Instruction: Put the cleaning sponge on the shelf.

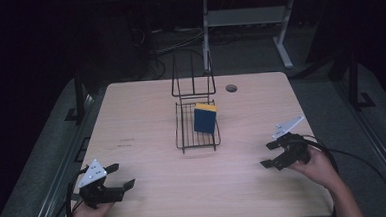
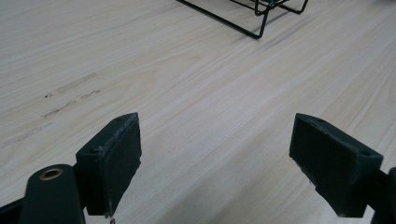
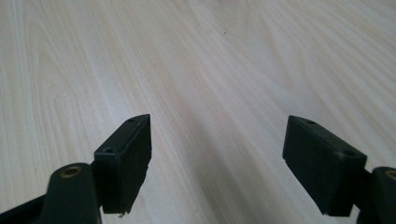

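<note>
In the high view, a blue sponge with a yellow top (image 1: pixel 205 118) is standing on edge inside the black wire rack (image 1: pixel 196 133), which is sitting near the middle of the counter (image 1: pixel 146 121), toward its far edge. The left gripper (image 1: pixel 120 176) is resting near the near left corner and the right gripper (image 1: pixel 268 154) near the right edge, both well apart from the rack and holding nothing. Judging from this, the sponge is either already placed or not yet picked up.

In the left gripper view, the fingers (image 2: pixel 114 158) are spread wide over bare wood, with a corner of the rack (image 2: pixel 252 16) lying ahead.

In the right gripper view, the fingers (image 3: pixel 128 156) are likewise spread, pinching nothing.
</note>
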A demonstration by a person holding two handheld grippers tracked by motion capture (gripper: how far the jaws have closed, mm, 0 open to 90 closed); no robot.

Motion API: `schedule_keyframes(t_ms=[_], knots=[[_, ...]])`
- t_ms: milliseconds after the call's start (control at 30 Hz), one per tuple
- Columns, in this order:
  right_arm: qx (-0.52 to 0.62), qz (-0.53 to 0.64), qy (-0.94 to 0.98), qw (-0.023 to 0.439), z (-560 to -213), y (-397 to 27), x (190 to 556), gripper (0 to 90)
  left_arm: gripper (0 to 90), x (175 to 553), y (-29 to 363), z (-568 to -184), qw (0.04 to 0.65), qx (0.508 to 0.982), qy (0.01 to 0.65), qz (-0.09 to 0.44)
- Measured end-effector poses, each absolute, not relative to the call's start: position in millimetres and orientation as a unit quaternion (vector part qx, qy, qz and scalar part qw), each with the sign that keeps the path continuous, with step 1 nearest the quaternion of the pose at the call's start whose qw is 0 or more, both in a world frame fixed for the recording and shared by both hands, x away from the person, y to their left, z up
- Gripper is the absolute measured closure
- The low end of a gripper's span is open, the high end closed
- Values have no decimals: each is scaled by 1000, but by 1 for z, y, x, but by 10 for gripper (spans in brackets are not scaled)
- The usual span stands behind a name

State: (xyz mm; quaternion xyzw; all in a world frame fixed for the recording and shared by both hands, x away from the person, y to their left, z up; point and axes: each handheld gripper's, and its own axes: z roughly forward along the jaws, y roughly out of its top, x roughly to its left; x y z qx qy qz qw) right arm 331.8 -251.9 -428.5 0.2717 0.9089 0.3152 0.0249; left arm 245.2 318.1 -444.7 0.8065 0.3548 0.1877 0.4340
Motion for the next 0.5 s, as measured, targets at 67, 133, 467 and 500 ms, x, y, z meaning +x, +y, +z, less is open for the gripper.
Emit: schedule_keyframes(t_ms=[67,133,467,500], knots=[[273,316,908,25,-430,-254,327,233,163,245,318,-445,434,807,355,187],[272,318,908,28,-431,-256,321,233,163,245,318,-445,434,806,356,188],[279,335,899,41,-437,-269,290,215,163,245,318,-445,432,808,354,188],[280,340,897,44,-437,-270,286,212,163,245,318,-445,432,808,355,188]])
